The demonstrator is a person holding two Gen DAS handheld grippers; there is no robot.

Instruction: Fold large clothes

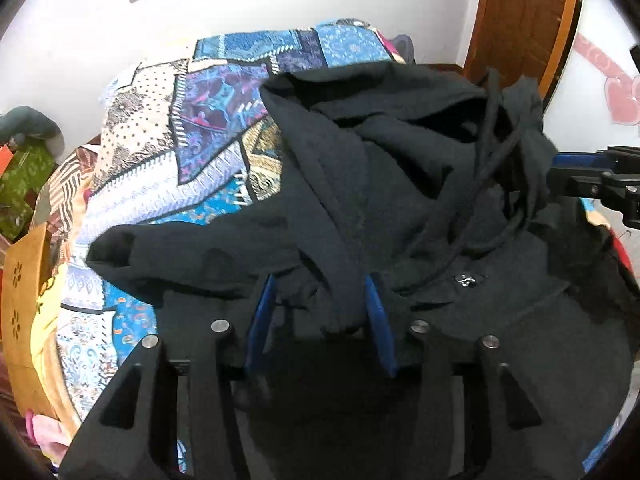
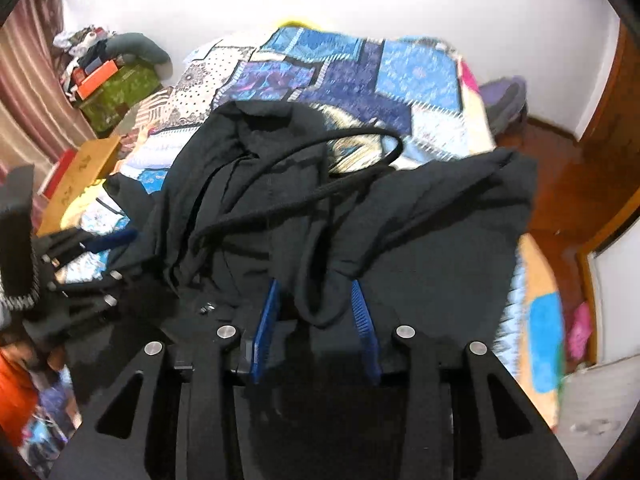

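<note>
free room: patchwork bedspread bare beyond the heap
obstacle: black hoodie bunched ahead, drawstring looped across

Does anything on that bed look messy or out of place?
Yes. The black hooded sweatshirt lies bunched on the patchwork quilt, not flat, and its black drawstring loops loose over the crumpled fabric.

A plain black hoodie with a black drawstring lay over a patchwork bedspread of blue, purple, cream and gold prints. The tongs were black with blue pads.
</note>
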